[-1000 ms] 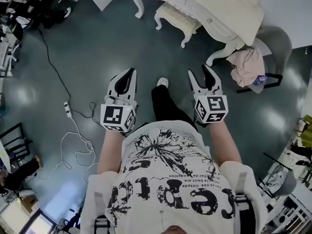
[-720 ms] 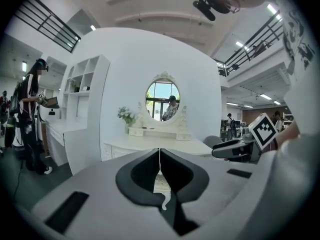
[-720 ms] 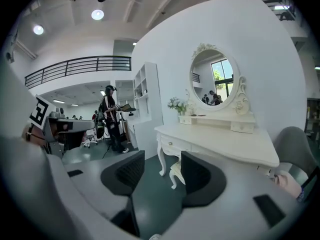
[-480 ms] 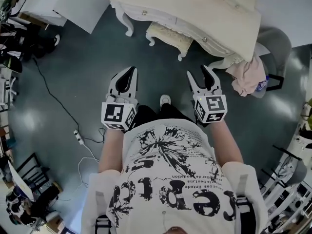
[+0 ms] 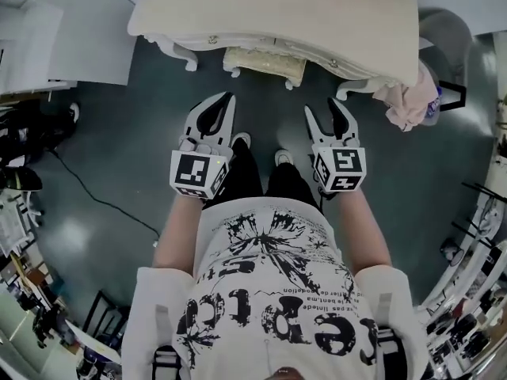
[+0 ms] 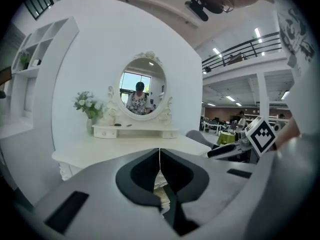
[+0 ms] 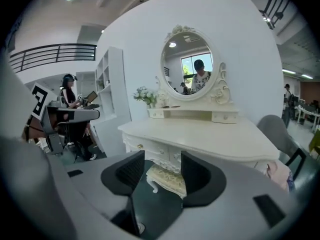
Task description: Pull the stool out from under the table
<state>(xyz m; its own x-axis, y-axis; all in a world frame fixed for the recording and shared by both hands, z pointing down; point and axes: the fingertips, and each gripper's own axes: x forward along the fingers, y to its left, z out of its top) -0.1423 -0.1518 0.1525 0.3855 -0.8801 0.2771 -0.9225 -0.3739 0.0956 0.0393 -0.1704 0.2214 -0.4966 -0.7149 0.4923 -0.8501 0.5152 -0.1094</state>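
Note:
A cream upholstered stool with white carved legs stands tucked under the front edge of the cream dressing table. Both grippers are held out in front of the person, short of the stool and touching nothing. My left gripper is shut, its tips meeting with nothing between them; in the left gripper view a sliver of the stool shows behind the jaws. My right gripper stands open and empty. In the right gripper view the stool appears in the gap, below the table.
A grey chair with pink cloth draped on it stands at the table's right end. A white shelf unit stands at the left. An oval mirror and a flower vase rest on the table. The person's shoes are just below the grippers.
The person has walked and turned toward the table; table and stool now sit straight ahead and closer to both grippers. The left jaws stay shut, the right stay open.

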